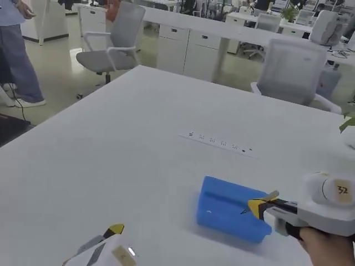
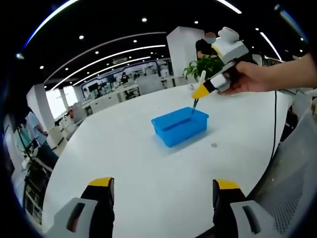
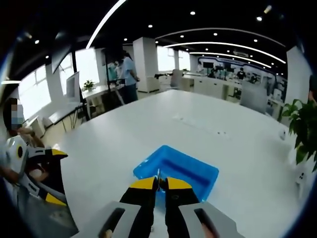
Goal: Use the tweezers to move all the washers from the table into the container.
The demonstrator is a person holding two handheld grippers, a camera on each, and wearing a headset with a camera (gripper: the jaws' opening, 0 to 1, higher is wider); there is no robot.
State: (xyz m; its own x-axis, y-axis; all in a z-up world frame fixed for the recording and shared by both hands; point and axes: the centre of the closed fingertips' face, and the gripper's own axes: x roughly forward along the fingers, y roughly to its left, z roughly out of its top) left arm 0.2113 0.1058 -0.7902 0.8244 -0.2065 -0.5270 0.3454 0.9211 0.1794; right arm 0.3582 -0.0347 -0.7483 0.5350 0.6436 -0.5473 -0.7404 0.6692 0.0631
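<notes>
Blue container (image 1: 227, 224) lies under right gripper (image 3: 160, 183) pinching tweezers (image 2: 194, 105) downward; left gripper (image 2: 163, 184) gapes empty.

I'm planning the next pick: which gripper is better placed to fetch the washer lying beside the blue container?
Right: the right gripper is shut on the tweezers above the container, near the washer; the left gripper hangs open, farther back.
</notes>
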